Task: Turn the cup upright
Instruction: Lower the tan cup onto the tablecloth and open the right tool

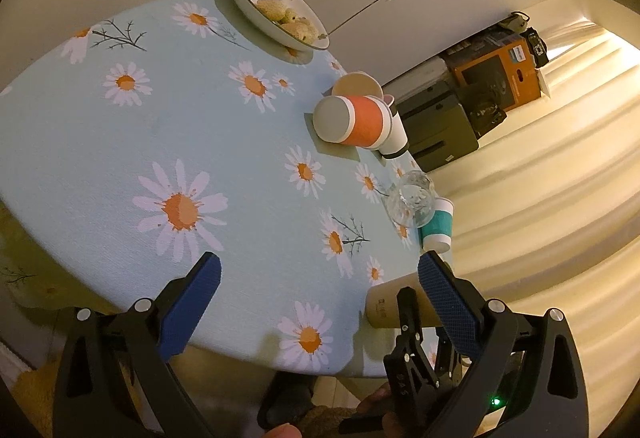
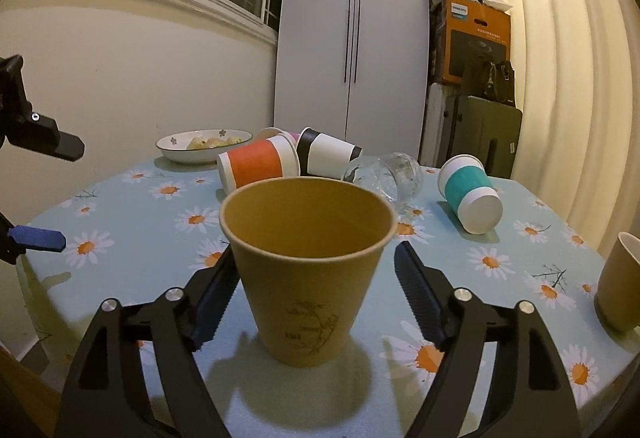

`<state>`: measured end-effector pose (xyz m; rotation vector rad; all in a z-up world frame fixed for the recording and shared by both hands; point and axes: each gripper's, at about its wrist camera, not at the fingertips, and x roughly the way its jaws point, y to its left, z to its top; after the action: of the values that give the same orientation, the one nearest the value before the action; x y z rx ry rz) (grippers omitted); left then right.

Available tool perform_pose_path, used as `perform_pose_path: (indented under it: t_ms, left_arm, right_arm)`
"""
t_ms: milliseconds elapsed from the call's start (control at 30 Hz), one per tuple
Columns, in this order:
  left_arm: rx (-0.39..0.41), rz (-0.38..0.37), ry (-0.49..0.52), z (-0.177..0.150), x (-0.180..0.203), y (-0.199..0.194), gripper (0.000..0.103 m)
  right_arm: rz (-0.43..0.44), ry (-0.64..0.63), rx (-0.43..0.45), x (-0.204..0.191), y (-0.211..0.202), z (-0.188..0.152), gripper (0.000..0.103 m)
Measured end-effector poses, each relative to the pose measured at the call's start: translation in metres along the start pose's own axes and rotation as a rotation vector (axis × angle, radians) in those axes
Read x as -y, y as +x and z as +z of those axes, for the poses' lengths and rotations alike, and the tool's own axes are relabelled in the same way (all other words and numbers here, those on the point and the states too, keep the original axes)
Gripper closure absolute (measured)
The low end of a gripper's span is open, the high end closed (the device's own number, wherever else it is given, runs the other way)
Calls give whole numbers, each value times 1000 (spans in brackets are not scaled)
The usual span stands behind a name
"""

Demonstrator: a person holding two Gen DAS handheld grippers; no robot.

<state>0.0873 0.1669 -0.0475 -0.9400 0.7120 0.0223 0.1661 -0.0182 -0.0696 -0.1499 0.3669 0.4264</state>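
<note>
A brown paper cup [image 2: 308,270] stands upright on the daisy tablecloth [image 2: 140,206], between the fingers of my right gripper [image 2: 316,290]. The jaws are open and there is a gap on each side of the cup. The same cup shows in the left wrist view [image 1: 386,304] at the table's near right edge, behind the right gripper's fingers. My left gripper [image 1: 320,298] is open and empty above the table's near edge. An orange cup [image 2: 258,166], a black-and-white cup [image 2: 328,154], a teal cup [image 2: 470,194] and a clear glass [image 2: 386,174] lie on their sides.
A bowl of food [image 2: 204,146] sits at the far side of the table. Another brown cup [image 2: 620,282] stands at the right edge. A wardrobe [image 2: 352,30], boxes [image 2: 476,38] and a curtain [image 2: 568,78] stand behind the table.
</note>
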Motion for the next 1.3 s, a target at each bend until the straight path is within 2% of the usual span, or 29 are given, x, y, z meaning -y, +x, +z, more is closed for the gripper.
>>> perform_pose_path:
  t_ms: [533, 733, 867, 967, 1067, 1300]
  left_arm:
    - [3, 32, 30, -1, 2, -3, 7]
    - [18, 105, 103, -6, 11, -8, 7]
    - [37, 108, 144, -8, 16, -15, 7]
    - [63, 109, 195, -11, 23, -22, 7]
    - [92, 131, 307, -23, 40, -30, 7]
    - [156, 124, 553, -66, 73, -56, 7]
  right_arm:
    - [6, 60, 10, 7, -32, 18, 12]
    - [22, 55, 10, 10, -56, 30, 9]
    - [35, 52, -13, 15, -74, 36, 7]
    - [43, 71, -29, 24, -92, 39, 7]
    - [43, 93, -13, 37, -118, 44, 7]
    - [24, 102, 9, 69, -168, 47, 5]
